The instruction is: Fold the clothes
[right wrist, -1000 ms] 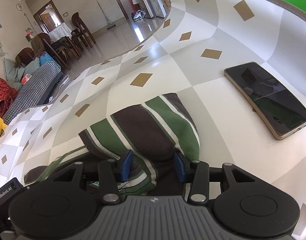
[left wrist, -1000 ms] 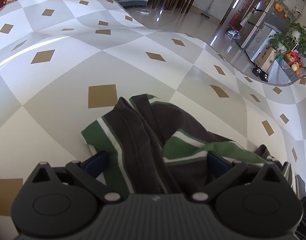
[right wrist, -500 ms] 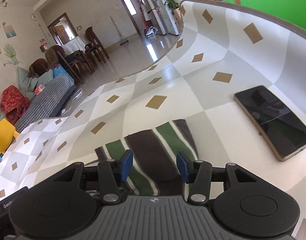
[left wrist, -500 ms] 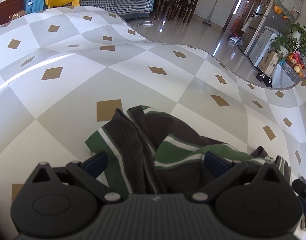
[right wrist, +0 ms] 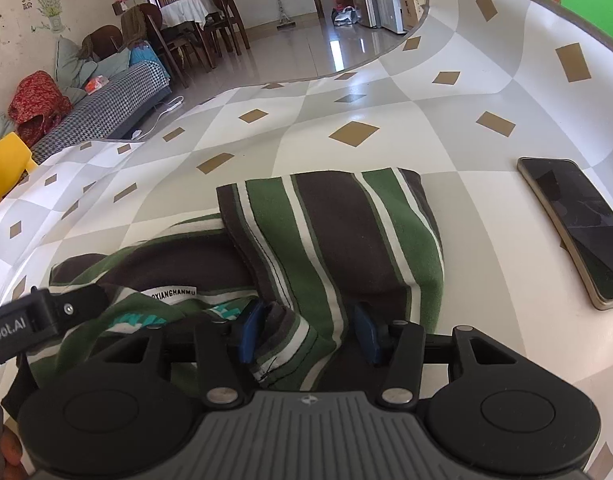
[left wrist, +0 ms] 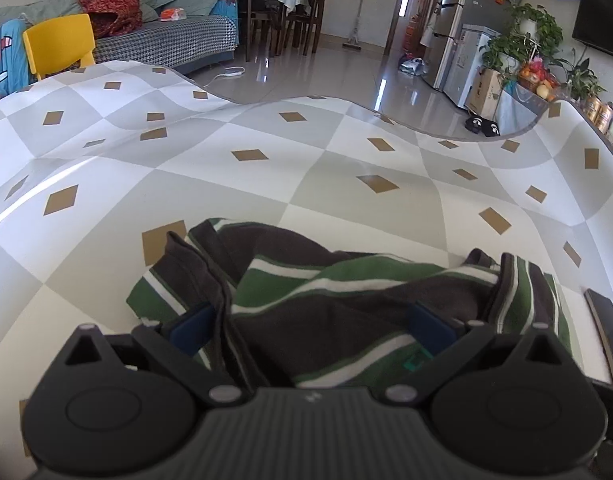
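A green, brown and white striped garment [left wrist: 346,304] lies bunched on the checked tablecloth [left wrist: 266,184]. My left gripper [left wrist: 310,326] hangs over its near edge, open wide, with cloth under and between the blue pads [left wrist: 190,328]. In the right wrist view one part of the garment [right wrist: 334,232] lies flat, folded across the rest, and a neck label shows. My right gripper [right wrist: 306,334] is closing its jaws with a bunched fold between them. That fold touches the left pad [right wrist: 250,332]; I see no firm pinch.
A dark phone [right wrist: 574,232] lies face up on the cloth right of the garment; its edge shows as a phone [left wrist: 604,324] at the right of the left view. The left gripper's housing [right wrist: 46,316] sits close beside the right one. The table's far edge curves toward the room.
Both wrist views have rolled and drawn back, showing more of the room. The striped flap, humped a second ago, now lies flat. The left gripper's housing has come into the right view.
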{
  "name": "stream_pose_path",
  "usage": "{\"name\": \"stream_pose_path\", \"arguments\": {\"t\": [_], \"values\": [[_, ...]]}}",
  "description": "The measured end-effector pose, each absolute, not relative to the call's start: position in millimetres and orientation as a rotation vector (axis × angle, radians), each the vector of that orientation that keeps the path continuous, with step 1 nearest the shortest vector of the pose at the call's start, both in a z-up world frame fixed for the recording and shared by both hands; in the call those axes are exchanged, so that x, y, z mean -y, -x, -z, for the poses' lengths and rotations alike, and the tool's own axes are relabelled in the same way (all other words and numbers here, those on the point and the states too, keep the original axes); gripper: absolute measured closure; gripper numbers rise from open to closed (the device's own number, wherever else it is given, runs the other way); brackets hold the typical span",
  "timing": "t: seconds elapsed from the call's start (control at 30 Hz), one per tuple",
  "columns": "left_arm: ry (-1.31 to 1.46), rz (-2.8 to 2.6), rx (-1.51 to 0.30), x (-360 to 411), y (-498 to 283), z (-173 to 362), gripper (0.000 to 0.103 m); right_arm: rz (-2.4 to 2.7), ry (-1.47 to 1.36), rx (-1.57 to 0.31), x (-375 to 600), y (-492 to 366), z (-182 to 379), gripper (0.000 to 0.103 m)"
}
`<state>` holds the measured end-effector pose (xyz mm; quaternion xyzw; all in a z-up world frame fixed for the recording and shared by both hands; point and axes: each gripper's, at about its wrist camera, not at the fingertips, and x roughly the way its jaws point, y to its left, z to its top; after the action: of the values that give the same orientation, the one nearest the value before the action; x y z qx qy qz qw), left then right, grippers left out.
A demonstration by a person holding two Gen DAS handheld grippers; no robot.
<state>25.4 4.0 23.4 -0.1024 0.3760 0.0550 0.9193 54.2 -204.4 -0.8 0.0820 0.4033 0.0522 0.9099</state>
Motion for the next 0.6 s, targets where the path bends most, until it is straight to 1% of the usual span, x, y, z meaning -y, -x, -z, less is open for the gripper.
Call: {"name": "stream_pose_path", "arguments": {"t": [0.03, 0.07, 0.13, 0.17, 0.2, 0.23, 0.33, 0.5, 0.6], "values": [[0.204, -0.110, -0.784, -3, -25, -20, 0.000, -0.099, -0.159, -0.830, 204, -54, 1, 0.065], [0.198, -0.107, -0.796, -2, -26, -16, 0.000, -0.089, -0.155, -0.828, 205, -53, 1, 0.068], [0.215, -0.105, -0.809, -5, -25, -11, 0.000, -0.073, -0.172, -0.827, 209, -53, 0, 0.080], [0.221, -0.105, -0.813, -7, -25, -10, 0.000, -0.065, -0.191, -0.827, 212, -54, 0, 0.083], [0.223, -0.107, -0.814, -8, -24, -9, 0.000, -0.054, -0.208, -0.827, 215, -54, -1, 0.088], [0.219, -0.113, -0.816, -9, -23, -8, 0.000, -0.040, -0.221, -0.826, 218, -54, -1, 0.090], [0.208, -0.123, -0.820, -12, -21, -7, 0.000, 0.017, -0.247, -0.800, 228, -52, -6, 0.094], [0.216, -0.142, -0.837, -20, -17, -6, 0.000, 0.092, -0.276, -0.752, 244, -48, -16, 0.095], [0.210, -0.156, -0.842, -24, -14, -5, 0.000, 0.077, -0.314, -0.757, 251, -45, -19, 0.093]]}}
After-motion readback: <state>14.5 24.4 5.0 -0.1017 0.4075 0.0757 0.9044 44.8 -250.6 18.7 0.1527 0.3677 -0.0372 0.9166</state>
